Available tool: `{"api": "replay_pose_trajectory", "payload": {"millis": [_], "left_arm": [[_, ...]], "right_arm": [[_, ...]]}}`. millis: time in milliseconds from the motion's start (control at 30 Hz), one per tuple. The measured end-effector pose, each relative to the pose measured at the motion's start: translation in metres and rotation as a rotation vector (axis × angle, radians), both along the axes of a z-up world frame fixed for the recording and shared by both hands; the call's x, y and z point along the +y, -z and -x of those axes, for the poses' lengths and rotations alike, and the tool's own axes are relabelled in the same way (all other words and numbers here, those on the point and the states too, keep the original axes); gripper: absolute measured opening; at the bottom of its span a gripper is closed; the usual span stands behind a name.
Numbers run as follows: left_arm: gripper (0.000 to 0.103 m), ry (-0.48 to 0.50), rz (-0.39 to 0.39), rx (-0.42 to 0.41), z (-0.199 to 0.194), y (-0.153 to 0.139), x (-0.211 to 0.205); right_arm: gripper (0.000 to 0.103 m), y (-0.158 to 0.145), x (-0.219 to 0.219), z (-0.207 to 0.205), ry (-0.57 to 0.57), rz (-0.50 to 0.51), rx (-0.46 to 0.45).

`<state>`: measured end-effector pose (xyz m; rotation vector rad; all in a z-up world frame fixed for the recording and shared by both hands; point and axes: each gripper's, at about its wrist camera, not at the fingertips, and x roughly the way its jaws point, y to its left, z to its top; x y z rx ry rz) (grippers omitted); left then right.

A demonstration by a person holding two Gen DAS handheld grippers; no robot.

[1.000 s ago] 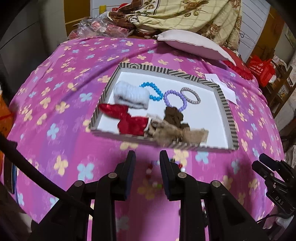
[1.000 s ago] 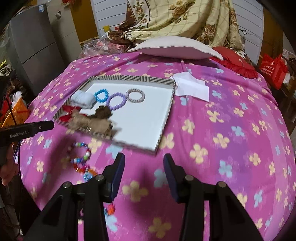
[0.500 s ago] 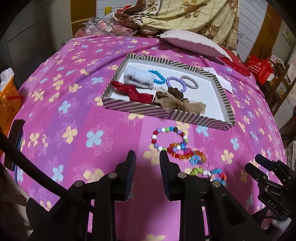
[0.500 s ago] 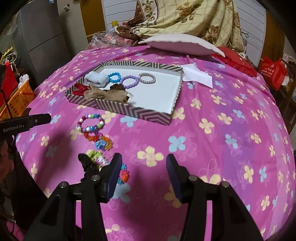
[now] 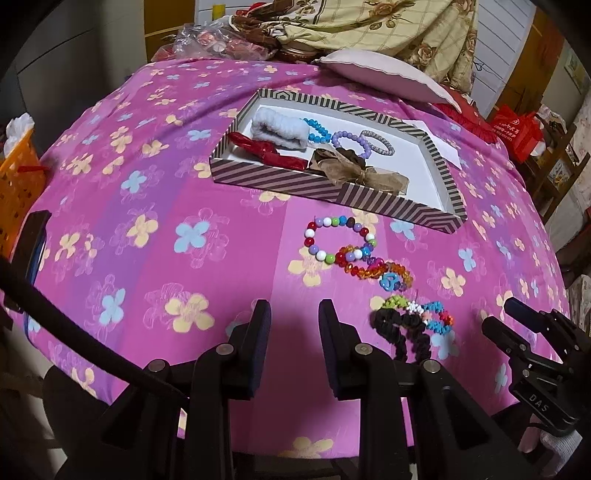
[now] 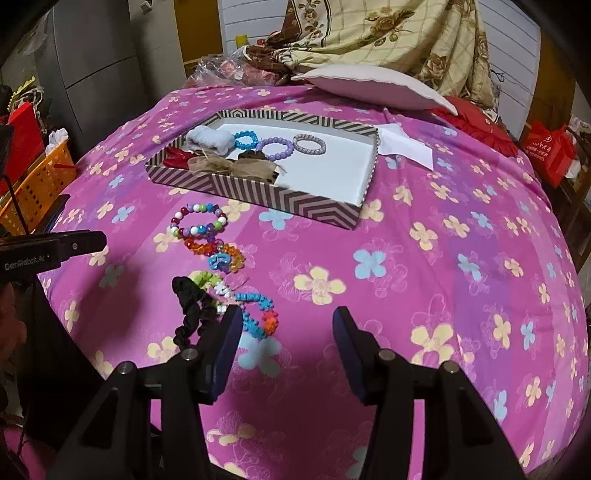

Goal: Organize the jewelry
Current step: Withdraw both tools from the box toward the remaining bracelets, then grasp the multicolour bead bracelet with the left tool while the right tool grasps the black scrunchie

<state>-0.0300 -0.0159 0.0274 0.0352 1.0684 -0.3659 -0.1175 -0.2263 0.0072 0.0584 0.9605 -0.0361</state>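
A striped box tray (image 5: 332,190) (image 6: 280,201) on the pink flowered cloth holds a white fluffy band (image 5: 280,127), red bow, brown bow (image 5: 354,171), blue, purple (image 6: 275,147) and silver (image 6: 309,144) bracelets. Outside it lie a multicolour bead bracelet (image 5: 338,238) (image 6: 199,221), an orange bead bracelet (image 5: 376,267) (image 6: 218,251), a green-white-blue bracelet (image 5: 424,314) (image 6: 255,310) and a black scrunchie (image 5: 402,332) (image 6: 192,310). My left gripper (image 5: 293,321) is open and empty, left of the scrunchie. My right gripper (image 6: 287,326) is open and empty, just right of the loose pieces.
A white pillow (image 6: 373,86) and a heap of patterned blankets (image 6: 388,33) lie behind the tray. White paper (image 6: 406,147) lies right of the tray. An orange basket (image 6: 33,181) stands off the left edge, a red bag (image 6: 550,151) at right.
Both grippers have drawn back from the tray toward the near edge, so the loose bracelets and scrunchie have come into view. Both stay open and empty.
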Motion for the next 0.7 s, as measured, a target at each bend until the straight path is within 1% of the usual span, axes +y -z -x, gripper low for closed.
{"api": "replay_pose_trajectory", "payload": {"millis": [300, 700], "left_arm": [[0.048, -0.006, -0.006, 0.015, 0.008, 0.006, 0.006], [0.048, -0.036, 0.019, 0.047, 0.011, 0.010, 0.018]], "right_arm": [[0.054, 0.005, 0.006, 0.005, -0.015, 0.000, 0.016], [0.054, 0.008, 0.008, 0.009, -0.024, -0.015, 0.023]]}}
